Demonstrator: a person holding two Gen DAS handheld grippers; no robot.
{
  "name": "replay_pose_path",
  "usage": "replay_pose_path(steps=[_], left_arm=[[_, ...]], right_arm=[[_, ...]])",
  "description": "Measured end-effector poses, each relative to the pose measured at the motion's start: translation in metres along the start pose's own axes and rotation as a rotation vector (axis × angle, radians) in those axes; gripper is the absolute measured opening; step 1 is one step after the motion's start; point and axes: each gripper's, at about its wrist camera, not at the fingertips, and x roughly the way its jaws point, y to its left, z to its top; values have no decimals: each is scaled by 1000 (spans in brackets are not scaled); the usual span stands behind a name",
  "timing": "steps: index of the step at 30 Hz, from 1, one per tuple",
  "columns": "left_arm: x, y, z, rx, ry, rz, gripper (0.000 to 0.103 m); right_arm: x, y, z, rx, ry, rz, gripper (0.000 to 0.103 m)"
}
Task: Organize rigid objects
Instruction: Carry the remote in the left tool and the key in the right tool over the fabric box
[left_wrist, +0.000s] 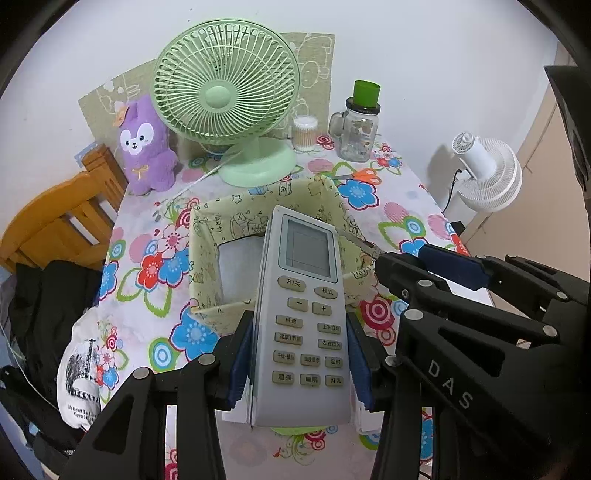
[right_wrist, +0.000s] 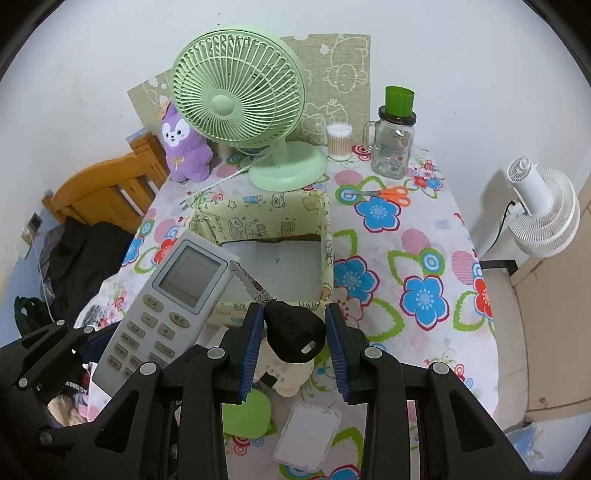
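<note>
My left gripper (left_wrist: 299, 363) is shut on a grey air-conditioner remote (left_wrist: 304, 317) and holds it over the near edge of the open fabric box (left_wrist: 207, 254). The remote also shows in the right wrist view (right_wrist: 173, 310), left of the box (right_wrist: 325, 221). My right gripper (right_wrist: 295, 347) is shut on a black-headed key (right_wrist: 293, 330) whose blade (right_wrist: 249, 282) points toward the box's near edge. The right gripper shows in the left wrist view (left_wrist: 373, 254) at the box's right rim. The box's white bottom is bare.
A green desk fan (right_wrist: 240, 103), purple plush (right_wrist: 183, 147), cotton-swab jar (right_wrist: 339, 142), glass mug with green cup (right_wrist: 393, 144) and orange scissors (right_wrist: 388, 194) stand behind the box. A green round item (right_wrist: 245, 415), a cream item and a clear case (right_wrist: 308, 439) lie near me.
</note>
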Motion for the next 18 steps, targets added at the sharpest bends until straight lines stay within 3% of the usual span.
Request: replay_pose_path(steps=[18], left_arm=[[24, 21, 29, -5, 0, -2, 48]], right_arm=[[31, 8, 32, -4, 16, -26, 37]])
